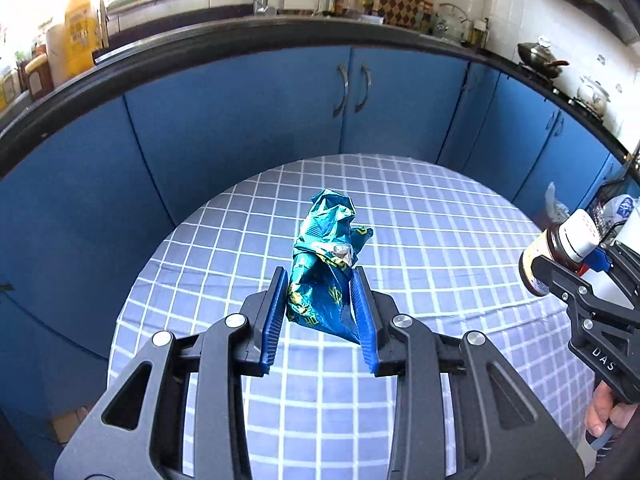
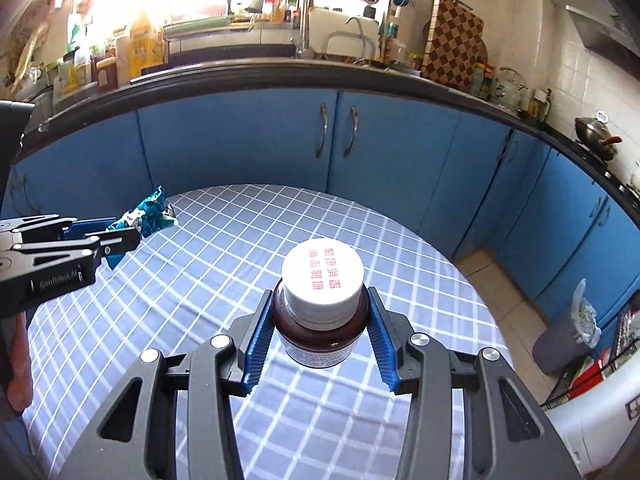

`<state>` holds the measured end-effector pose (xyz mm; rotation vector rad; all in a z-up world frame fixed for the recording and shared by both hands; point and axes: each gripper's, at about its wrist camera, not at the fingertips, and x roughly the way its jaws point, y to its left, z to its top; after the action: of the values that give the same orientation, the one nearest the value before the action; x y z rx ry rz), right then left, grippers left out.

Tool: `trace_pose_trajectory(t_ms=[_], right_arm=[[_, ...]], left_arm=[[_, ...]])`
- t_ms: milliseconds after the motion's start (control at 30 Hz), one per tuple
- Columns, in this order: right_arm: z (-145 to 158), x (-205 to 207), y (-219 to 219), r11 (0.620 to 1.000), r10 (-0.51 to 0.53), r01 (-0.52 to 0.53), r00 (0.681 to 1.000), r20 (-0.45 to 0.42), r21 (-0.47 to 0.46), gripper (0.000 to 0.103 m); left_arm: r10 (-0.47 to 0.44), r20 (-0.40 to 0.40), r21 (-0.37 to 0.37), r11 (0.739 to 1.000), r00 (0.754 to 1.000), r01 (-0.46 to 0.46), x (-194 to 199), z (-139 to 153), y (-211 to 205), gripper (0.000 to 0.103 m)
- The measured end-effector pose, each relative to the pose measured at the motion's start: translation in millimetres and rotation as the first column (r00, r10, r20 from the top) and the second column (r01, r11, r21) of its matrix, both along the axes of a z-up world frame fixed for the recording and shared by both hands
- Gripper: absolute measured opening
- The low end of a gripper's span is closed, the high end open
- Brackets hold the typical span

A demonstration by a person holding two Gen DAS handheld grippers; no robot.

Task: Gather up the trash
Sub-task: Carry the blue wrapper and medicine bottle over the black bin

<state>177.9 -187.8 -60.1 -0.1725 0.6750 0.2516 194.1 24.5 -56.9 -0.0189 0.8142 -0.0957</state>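
Observation:
My left gripper [image 1: 320, 276] is shut on a crumpled teal foil wrapper [image 1: 328, 256], held up above the checked tablecloth [image 1: 440, 248]. In the right wrist view the same wrapper [image 2: 150, 216] sticks out of the left gripper [image 2: 132, 234] at the left edge. My right gripper [image 2: 320, 302] is shut on a brown bottle [image 2: 320, 320] with a white cap bearing red characters, lifted off the table. The left wrist view shows that bottle [image 1: 560, 248] at the far right in the right gripper [image 1: 560, 260], with a hand on the handle.
A round table in a blue-and-white checked cloth [image 2: 240, 248] fills the foreground. Blue cabinets [image 1: 240, 128] under a dark counter curve behind it. A grey bin with a plastic liner [image 2: 568, 336] stands on the tiled floor at the right.

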Motion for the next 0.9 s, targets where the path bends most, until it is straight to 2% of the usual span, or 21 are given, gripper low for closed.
trace_pose_trajectory(t_ms=[200,500,900], right_arm=[[18.6,-41.2,-22.0,1.0,-0.027,0.028,0.999,0.036,-0.011,0.044],[41.5,-89.2,-55.7,0.997,-0.069,0.071,0.993,0.092,-0.016,0.044],[57.9,-139.0,-105.4,0.99,-0.141,0.143,0.98,0.139,-0.006,0.044]], left_arm=[[-0.025,0.056,0.025,0.999,0.998,0.024,-39.5,24.5,-20.9,0.034],[-0.073,0.098,0.045,0.997,0.993,0.069,-76.8,44.0,-53.6,0.034],[-0.191,0.16,0.072,0.981,0.968,0.181,-119.9,72.2,-124.4,0.034]])
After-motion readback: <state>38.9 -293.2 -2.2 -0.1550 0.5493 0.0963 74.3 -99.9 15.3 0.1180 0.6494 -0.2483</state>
